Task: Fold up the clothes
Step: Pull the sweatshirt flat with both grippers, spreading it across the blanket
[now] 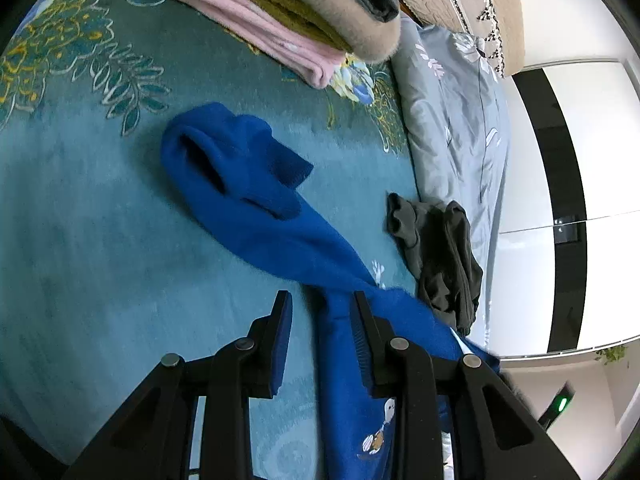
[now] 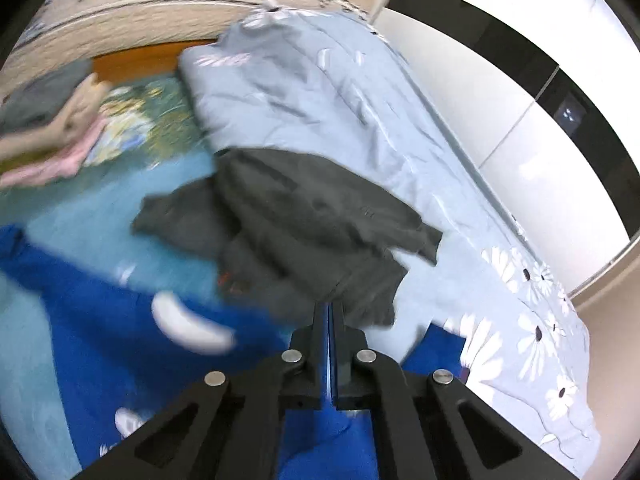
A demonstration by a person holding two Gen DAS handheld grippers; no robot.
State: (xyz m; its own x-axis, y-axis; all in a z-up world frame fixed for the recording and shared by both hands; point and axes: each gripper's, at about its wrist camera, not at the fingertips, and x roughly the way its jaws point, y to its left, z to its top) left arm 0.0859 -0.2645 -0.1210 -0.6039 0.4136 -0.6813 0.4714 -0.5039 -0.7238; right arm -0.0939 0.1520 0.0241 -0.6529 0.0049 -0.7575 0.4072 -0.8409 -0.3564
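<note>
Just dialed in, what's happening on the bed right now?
A person with two handheld grippers is folding clothes on a teal bedspread. A blue sweater lies stretched out, not yet folded. The left gripper is open, with sweater fabric running between its fingers. The right gripper is shut, with nothing visibly pinched. A dark grey garment lies crumpled beside the sweater, and a folded stack sits further back.
</note>
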